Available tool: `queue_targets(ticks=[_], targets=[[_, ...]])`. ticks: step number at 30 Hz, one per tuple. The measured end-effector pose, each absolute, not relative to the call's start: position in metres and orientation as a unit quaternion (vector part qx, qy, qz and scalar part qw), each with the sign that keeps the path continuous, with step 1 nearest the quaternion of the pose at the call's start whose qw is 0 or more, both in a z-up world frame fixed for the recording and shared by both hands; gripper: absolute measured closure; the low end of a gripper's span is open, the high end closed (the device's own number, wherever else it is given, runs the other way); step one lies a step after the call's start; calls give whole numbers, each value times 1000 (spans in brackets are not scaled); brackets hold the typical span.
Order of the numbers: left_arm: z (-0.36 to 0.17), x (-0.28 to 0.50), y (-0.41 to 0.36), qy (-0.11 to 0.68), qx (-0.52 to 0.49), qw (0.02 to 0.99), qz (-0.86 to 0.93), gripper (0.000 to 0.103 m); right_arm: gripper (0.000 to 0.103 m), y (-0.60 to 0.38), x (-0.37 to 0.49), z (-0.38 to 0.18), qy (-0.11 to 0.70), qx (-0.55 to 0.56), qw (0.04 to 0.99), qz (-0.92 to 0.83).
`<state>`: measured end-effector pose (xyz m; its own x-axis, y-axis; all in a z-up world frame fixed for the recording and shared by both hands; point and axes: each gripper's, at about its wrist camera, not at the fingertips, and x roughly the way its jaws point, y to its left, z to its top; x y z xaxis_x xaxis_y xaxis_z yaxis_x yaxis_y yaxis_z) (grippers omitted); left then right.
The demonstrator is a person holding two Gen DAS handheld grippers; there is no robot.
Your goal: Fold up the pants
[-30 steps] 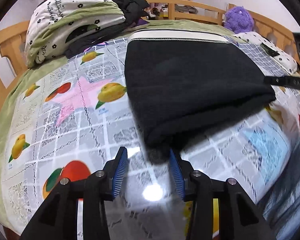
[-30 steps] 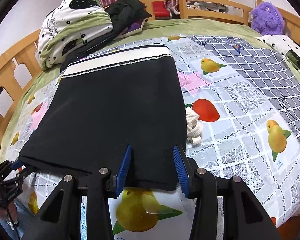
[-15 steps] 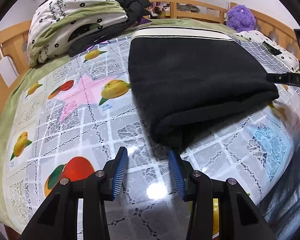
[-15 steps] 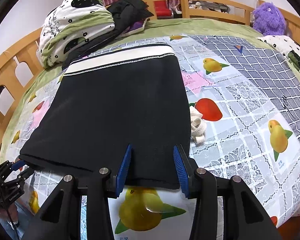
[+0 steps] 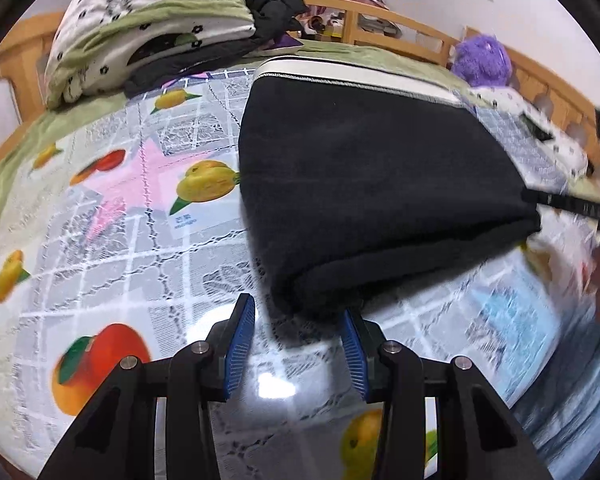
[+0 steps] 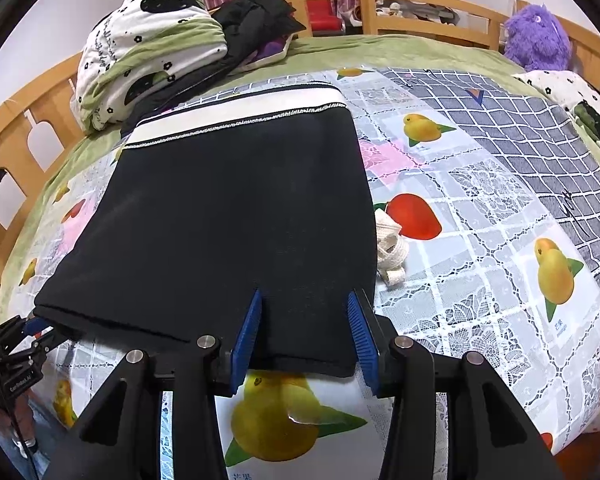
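Note:
The black pants (image 6: 236,216) with a white waistband (image 6: 236,114) lie folded on the fruit-print bed cover; they also show in the left wrist view (image 5: 364,184). My left gripper (image 5: 298,318) is open, its blue pads on either side of the near left corner of the folded edge. My right gripper (image 6: 306,320) is open, its pads straddling the near right part of the folded edge. The left gripper also appears at the left edge of the right wrist view (image 6: 28,336). A white drawstring (image 6: 392,248) pokes out beside the pants.
A pile of bedding (image 6: 148,44) and dark clothes (image 6: 256,16) sits at the far left of the bed. A purple plush toy (image 6: 538,38) sits at the far right. A wooden bed rail (image 6: 420,0) runs around the bed.
My left gripper has moved forward so the pants' corner now lies between its pads. My right gripper has edged slightly forward over the folded edge.

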<state>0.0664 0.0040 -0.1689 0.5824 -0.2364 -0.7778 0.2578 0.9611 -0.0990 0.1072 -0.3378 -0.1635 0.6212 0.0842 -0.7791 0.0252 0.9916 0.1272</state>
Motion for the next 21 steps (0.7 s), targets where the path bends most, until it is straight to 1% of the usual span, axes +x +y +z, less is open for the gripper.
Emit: queue_targets(ticks=[2, 6, 10, 13, 21], targets=[[-169, 72, 7, 435, -25, 888, -145, 68, 58, -337, 107, -164, 435, 61, 898, 16], [-172, 78, 10, 436, -62, 886, -145, 85, 57, -336, 108, -165, 437, 55, 898, 15], [-173, 77, 15, 437, -56, 891, -108, 87, 56, -334, 108, -167, 439, 47, 897, 13], [-181, 78, 20, 458, -58, 882, -98, 86, 54, -333, 109, -169, 444, 38, 895, 9], [-172, 63, 8, 446, -9, 890, -100, 84, 52, -334, 109, -174, 452, 33, 891, 5]])
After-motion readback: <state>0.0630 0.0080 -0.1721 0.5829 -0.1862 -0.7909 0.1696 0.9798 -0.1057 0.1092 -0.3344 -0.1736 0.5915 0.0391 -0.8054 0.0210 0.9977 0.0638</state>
